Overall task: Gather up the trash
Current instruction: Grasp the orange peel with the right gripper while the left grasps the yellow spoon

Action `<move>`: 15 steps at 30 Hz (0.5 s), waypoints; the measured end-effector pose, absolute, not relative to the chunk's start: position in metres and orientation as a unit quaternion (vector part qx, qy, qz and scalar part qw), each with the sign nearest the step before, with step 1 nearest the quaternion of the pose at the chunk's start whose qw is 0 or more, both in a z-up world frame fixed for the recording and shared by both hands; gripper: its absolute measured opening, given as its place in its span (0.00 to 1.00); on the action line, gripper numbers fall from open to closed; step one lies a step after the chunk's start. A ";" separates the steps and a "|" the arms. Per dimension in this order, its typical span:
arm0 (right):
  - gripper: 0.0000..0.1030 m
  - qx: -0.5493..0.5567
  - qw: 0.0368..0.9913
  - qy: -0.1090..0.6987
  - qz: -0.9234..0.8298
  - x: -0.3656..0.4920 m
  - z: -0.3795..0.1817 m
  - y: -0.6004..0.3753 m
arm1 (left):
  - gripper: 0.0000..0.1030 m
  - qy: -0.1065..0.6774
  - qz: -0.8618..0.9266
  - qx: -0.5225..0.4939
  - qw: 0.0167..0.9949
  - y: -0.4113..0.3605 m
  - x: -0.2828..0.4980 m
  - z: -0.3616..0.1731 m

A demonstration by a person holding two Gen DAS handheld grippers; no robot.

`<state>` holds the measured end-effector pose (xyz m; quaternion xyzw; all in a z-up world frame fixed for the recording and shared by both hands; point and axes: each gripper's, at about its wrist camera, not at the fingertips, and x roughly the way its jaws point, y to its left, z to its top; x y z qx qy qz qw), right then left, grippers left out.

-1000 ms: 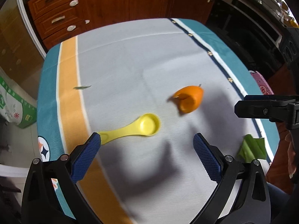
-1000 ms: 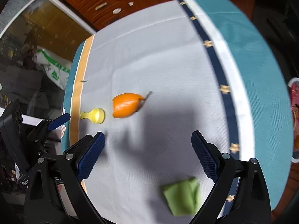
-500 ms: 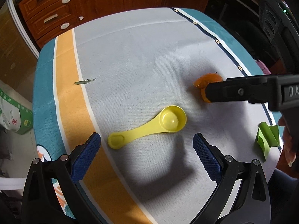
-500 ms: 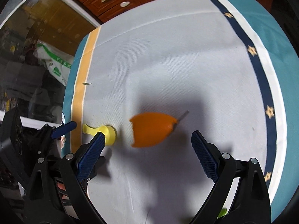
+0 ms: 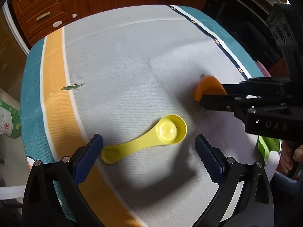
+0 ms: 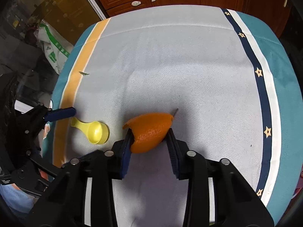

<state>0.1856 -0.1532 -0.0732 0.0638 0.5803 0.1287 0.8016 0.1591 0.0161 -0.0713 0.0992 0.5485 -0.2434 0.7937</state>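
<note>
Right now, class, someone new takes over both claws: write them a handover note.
Right claw: closing on the orange peel, pads at both its sides, peel on the cloth.
Left claw: open, empty, above the yellow scoop.
Elsewhere: small leaf on the orange stripe, green scrap at the cloth's right edge.
Done: nothing collected.
Left: lift peel, gather leaf and scrap. No bin in view.
</note>
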 end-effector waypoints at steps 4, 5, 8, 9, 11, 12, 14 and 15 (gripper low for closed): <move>0.27 0.070 0.803 0.578 0.128 0.179 -0.072 -0.160 | 0.73 0.541 -0.251 0.126 0.793 0.003 0.148 -0.069; 0.27 0.072 0.803 0.577 0.127 0.176 -0.073 -0.161 | 0.60 0.541 -0.253 0.131 0.792 0.000 0.145 -0.068; 0.27 0.081 0.805 0.575 0.122 0.170 -0.072 -0.170 | 0.33 0.545 -0.266 0.131 0.784 -0.007 0.135 -0.066; 0.27 0.083 0.805 0.575 0.121 0.168 -0.073 -0.172 | 0.26 0.547 -0.271 0.132 0.781 -0.010 0.130 -0.066; 0.27 0.089 0.806 0.574 0.117 0.163 -0.072 -0.179 | 0.23 0.548 -0.275 0.141 0.777 -0.017 0.120 -0.067; 0.27 0.092 0.806 0.574 0.115 0.161 -0.073 -0.182 | 0.23 0.550 -0.279 0.144 0.774 -0.020 0.116 -0.067; 0.27 0.100 0.804 0.575 0.112 0.157 -0.074 -0.189 | 0.23 0.554 -0.281 0.151 0.769 -0.027 0.108 -0.068; 0.27 0.106 0.804 0.575 0.111 0.155 -0.074 -0.192 | 0.23 0.556 -0.276 0.154 0.769 -0.029 0.107 -0.068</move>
